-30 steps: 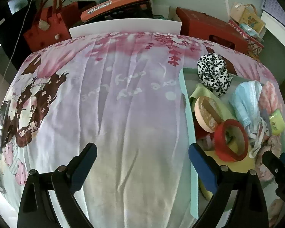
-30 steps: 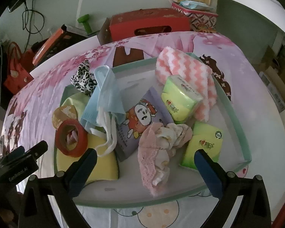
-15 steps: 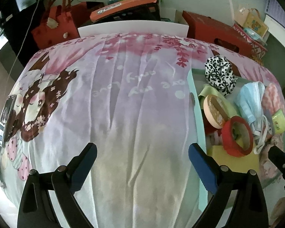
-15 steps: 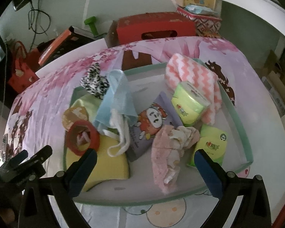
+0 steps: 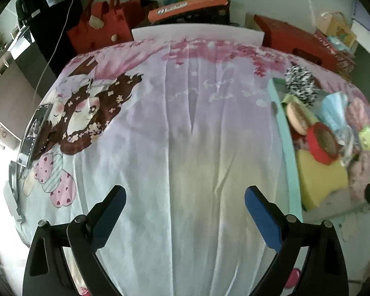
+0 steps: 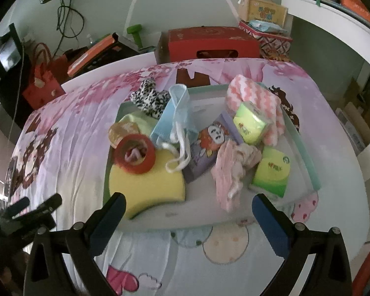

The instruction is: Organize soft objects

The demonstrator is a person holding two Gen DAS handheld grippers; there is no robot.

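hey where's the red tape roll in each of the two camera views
Left wrist view: the red tape roll is at the right edge, inside the tray, leaning on the yellow sponge.
Right wrist view: the red tape roll is left of centre, on the sponge's far edge.
Shared landmark: the leopard-print scrunchie at the tray's far corner.

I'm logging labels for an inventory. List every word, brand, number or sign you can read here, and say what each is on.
No text here reads cleanly.
On the bedsheet: white cursive lettering, not legible.
On the orange box: a white label, too blurred.
On the green tissue packs: a red logo, too small.
On the yellow gift box: coloured characters, too small.
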